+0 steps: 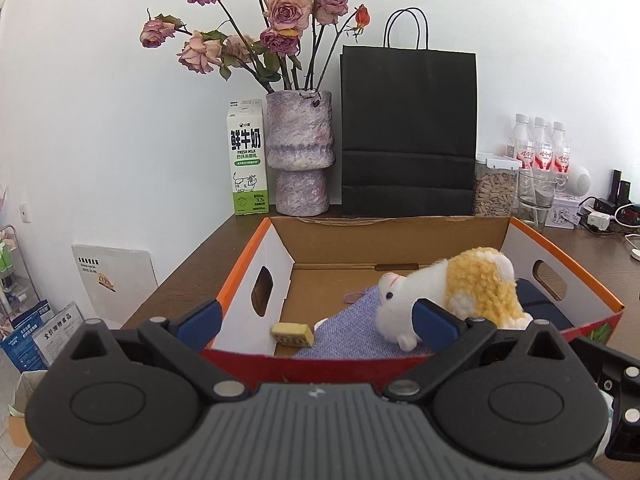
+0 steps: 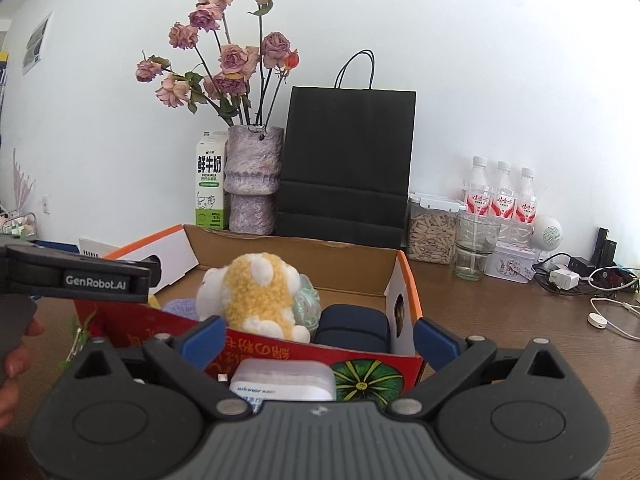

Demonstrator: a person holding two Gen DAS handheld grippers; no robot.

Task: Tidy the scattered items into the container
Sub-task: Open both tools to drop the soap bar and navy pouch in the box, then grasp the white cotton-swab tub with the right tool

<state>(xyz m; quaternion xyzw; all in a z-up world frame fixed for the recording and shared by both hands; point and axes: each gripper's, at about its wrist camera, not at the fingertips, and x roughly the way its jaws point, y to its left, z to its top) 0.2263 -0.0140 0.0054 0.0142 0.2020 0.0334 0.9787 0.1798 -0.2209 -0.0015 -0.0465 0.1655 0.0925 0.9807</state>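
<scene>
**Both grippers spread wide at the box's near wall**

Your left gripper hangs just above the near red wall of the open cardboard box with orange-edged white flaps, its blue-padded fingers far apart and holding nothing. Inside the box, the fluffy white-and-yellow plush toy lies on a lilac knitted cloth; the right pad sits in front of the toy's head, though you cannot tell from here whether they touch. A small yellow block with dotted faces rests on the box floor beside the cloth, and a dark navy rounded case lies behind the toy by the right wall.

Your right gripper is also spread wide and empty — it faces the box's printed outer wall. Between its fingers, low on the brown wooden table, sits a white plastic pack with a blue label, outside the box. From this side a pale green crinkled bag shows between the plush toy and the navy case.

Behind the box stand a black paper bag, a mottled purple vase of dried roses and a milk carton.
</scene>
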